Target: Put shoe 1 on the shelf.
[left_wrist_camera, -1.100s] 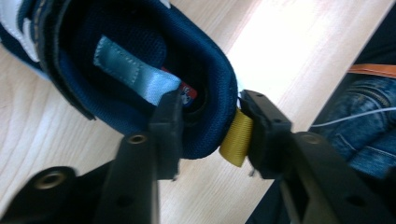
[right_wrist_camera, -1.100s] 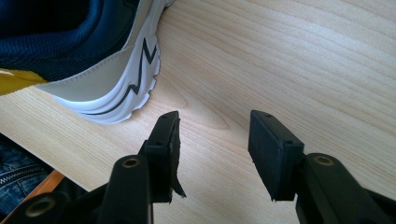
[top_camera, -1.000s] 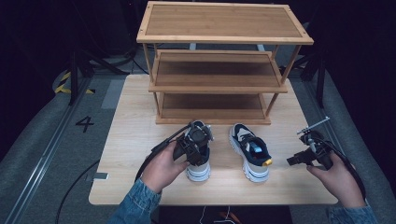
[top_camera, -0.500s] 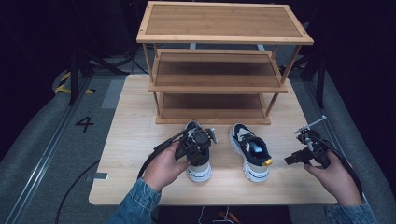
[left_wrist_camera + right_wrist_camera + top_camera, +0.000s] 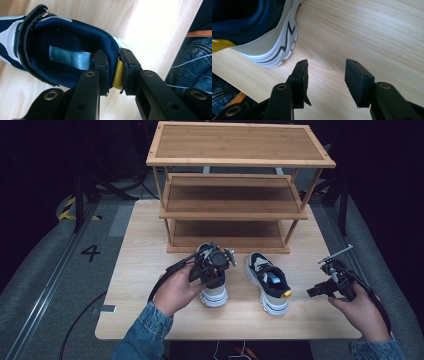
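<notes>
Two navy and white sneakers stand side by side on the wooden table (image 5: pixel 140 270), in front of the rack. My left gripper (image 5: pixel 212 267) is at the heel of the left sneaker (image 5: pixel 214 296). Its jaws have just been closing and now pinch the navy heel collar (image 5: pixel 110 47) and the yellow pull tab (image 5: pixel 118 75), as the left gripper (image 5: pixel 115 56) view shows. The right sneaker (image 5: pixel 270 282) stands free. My right gripper (image 5: pixel 314 291) is held to its right, open, with bare table between its fingers. The right gripper (image 5: pixel 327 67) view shows that sneaker's sole (image 5: pixel 277 52) at upper left.
A three-tier wooden shoe rack (image 5: pixel 235 210) stands at the back of the table, its shelves bare. Bare tabletop lies left of the shoes and along the front edge. Jeans of the person show past the table edge (image 5: pixel 195 65).
The left hand has risen a little at the left sneaker's heel. The right hand and the right sneaker have not moved.
</notes>
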`<state>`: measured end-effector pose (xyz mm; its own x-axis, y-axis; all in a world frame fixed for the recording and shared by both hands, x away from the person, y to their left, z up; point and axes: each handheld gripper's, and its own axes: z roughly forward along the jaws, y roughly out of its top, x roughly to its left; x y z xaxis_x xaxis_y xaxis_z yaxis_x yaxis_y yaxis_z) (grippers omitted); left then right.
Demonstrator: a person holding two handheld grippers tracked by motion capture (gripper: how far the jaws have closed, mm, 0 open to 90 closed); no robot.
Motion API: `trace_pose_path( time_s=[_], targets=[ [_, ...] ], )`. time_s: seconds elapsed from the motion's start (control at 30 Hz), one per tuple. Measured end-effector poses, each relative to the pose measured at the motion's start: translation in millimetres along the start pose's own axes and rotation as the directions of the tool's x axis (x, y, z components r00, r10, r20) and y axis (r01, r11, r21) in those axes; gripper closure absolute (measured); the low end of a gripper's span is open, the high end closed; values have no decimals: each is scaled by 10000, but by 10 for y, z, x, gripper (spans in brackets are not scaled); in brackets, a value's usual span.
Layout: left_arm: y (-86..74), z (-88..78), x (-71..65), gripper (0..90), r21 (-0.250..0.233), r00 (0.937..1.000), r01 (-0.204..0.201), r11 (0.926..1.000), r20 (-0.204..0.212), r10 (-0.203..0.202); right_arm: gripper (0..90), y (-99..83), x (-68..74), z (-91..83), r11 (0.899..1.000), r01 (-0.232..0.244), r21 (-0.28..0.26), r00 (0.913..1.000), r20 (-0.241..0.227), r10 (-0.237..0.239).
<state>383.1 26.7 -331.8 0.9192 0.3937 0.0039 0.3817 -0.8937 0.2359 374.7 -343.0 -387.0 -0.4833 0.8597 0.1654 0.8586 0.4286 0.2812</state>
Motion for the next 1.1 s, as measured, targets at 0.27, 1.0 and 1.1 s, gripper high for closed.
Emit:
trace_pose_path(
  time_s=[0.27, 1.0, 1.1],
  targets=[
    [164, -47, 183, 779, -91, 9999, -166, 9998, 47, 166, 539, -69, -35, -23, 9999, -136, -30, 9999, 39, 136],
    [534, 207, 712, 772, -317, 9895, -1349, 9904, -560, 1330, 537, -238, -87, -36, 9987, -510, -7, 9987, -56, 510],
    [543, 277, 792, 768, -221, 9926, -1150, 9931, -426, 1140, 537, -241, -84, -30, 9988, -488, 39, 9988, -29, 488]
  ],
)
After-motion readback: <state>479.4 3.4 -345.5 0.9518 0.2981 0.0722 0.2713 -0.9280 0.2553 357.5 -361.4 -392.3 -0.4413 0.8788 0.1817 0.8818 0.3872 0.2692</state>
